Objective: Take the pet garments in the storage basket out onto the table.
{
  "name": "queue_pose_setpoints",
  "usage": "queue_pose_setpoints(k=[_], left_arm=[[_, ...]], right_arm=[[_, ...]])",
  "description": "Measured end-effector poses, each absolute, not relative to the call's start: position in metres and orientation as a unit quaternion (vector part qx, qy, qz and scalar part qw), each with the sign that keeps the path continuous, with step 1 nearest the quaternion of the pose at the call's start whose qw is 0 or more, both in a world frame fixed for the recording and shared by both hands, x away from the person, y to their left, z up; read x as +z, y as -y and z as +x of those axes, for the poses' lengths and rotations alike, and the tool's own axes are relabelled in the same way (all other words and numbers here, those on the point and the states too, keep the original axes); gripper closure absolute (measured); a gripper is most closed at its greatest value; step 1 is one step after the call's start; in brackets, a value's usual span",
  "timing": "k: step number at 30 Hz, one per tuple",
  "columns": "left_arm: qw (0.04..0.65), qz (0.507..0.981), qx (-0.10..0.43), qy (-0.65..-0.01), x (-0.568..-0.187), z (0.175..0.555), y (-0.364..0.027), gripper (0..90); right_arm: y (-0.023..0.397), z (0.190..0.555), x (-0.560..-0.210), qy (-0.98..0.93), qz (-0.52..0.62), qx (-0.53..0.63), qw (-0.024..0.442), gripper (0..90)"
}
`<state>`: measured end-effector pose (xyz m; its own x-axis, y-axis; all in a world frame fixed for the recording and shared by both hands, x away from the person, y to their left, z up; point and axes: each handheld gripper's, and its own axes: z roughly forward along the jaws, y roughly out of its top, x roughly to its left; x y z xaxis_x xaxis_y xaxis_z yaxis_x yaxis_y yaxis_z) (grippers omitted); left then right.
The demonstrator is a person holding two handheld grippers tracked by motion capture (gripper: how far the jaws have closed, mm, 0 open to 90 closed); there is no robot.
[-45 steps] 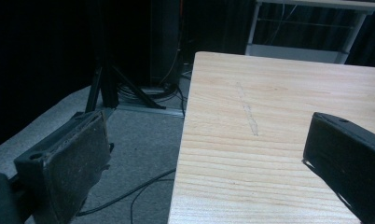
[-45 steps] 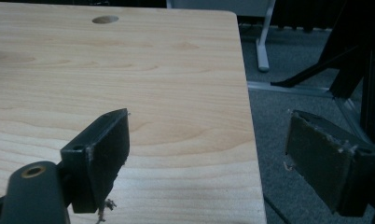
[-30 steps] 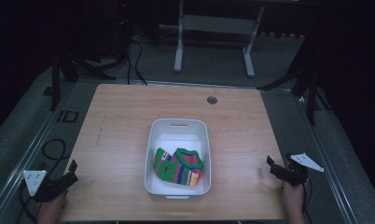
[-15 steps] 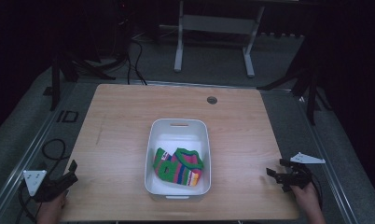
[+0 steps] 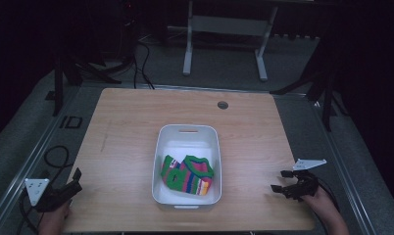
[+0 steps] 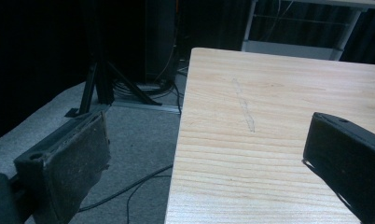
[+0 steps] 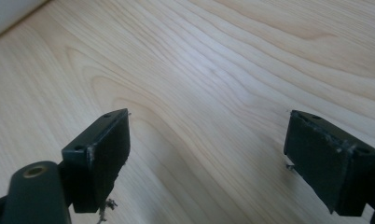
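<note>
A wooden table (image 5: 121, 147) seen from above, standing on a dark carpeted floor (image 5: 18, 132) with black cables (image 5: 53, 154) at its left side. A white plastic tub (image 5: 187, 132) sits at the middle of the table, toward the near edge. Inside it, in the nearer half, lies a folded knitted cloth (image 5: 187, 175) striped in green, pink, red and yellow. A small round grommet (image 5: 223, 105) is set into the tabletop near the far edge.

Left gripper (image 5: 70, 182): held by a hand (image 5: 53, 220) at the near left corner of the table, well apart from the tub. In the left gripper view its two black jaws stand wide apart with nothing between them; one jaw hangs over the floor, the other over the table's edge, and a faint pale scuff (image 6: 244, 105) marks the wood ahead.

Right gripper (image 5: 282, 182): held by a hand (image 5: 322, 200) near the table's near right edge, pointing toward the tub, a grey three-cornered plate (image 5: 308, 163) on top. In the right gripper view its jaws are spread wide over bare wood grain, holding nothing.
</note>
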<state>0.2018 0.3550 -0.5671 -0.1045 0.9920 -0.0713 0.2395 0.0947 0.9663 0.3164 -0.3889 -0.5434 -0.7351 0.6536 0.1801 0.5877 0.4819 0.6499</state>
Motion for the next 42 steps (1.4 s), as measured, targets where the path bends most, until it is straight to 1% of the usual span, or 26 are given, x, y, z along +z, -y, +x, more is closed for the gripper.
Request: queue_pose_setpoints(k=[2,4,9,11,14,20,40,42], left_arm=[[0.431,0.512,0.436,-0.602,-0.567,0.202,-0.355,0.9],[0.430,0.512,0.436,-0.602,-0.567,0.202,-0.355,0.9],[0.430,0.513,0.436,-0.602,-0.567,0.202,-0.355,0.9],[0.430,0.513,0.436,-0.602,-0.567,0.202,-0.355,0.9],[0.429,0.515,0.436,-0.601,-0.567,0.202,-0.355,1.0],[0.429,0.515,0.436,-0.601,-0.567,0.202,-0.355,0.9],[0.429,0.515,0.437,-0.600,-0.567,0.202,-0.354,1.0],[0.430,0.515,0.437,-0.599,-0.567,0.202,-0.355,0.9]], right_arm=[[0.382,0.317,-0.542,-0.867,0.354,0.350,0.028,14.9],[0.375,0.317,-0.540,-0.877,0.337,0.341,0.038,14.9],[0.355,0.317,-0.532,-0.897,0.280,0.339,0.042,14.1],[0.348,0.317,-0.528,-0.906,0.251,0.335,0.052,14.2],[0.338,0.317,-0.523,-0.913,0.227,0.334,0.050,14.2],[0.322,0.319,-0.512,-0.923,0.201,0.327,0.033,14.3],[0.263,0.323,-0.458,-0.941,0.134,0.311,0.015,14.2],[0.257,0.325,-0.452,-0.937,0.132,0.323,0.010,14.2]])
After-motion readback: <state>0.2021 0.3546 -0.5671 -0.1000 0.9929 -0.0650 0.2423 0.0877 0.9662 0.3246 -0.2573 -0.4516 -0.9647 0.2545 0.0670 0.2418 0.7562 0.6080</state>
